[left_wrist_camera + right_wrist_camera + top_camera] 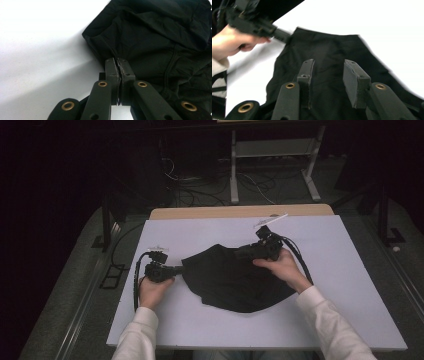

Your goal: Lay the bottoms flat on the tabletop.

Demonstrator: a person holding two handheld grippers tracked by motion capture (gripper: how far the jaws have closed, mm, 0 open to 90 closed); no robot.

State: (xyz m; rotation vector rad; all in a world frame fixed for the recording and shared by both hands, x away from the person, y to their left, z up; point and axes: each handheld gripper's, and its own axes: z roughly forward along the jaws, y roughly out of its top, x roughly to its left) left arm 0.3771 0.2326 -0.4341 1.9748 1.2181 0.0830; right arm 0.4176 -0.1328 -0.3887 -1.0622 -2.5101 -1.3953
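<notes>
Tabletop (350, 285), white and flat, carrying a black garment (232, 277) that lies crumpled between the two grippers.

Black garment: spread in loose folds, one edge at the left jaws, the far side under the right jaws. In the right gripper view it (332, 57) lies beneath and beyond the jaws, its outline ending in a roughly straight hem ahead of them.

Left gripper (116, 62): jaws pressed together on a pinch of the garment's edge (110, 50), the fabric running away from the tips to the right of the jaws. In the high view the left gripper (176, 270) sits at the cloth's left margin.

Right gripper (329, 67): jaws parted to a moderate gap, nothing pinched between them, the cloth lying below the pads. In the high view the right gripper (240, 253) rests over the garment's upper right portion.

Risks, as a judgement: with one side free, any pull by the left jaws would likely drag the whole garment across the tabletop rather than stretch it flat; the slim pinch may slip out; the right jaws, closing here, could catch several layers at once.

Hard to make out: the garment's type, its seams and layer count are lost in the uniform black; the right gripper view is motion-blurred; whether the right pads touch the cloth cannot be told.
</notes>
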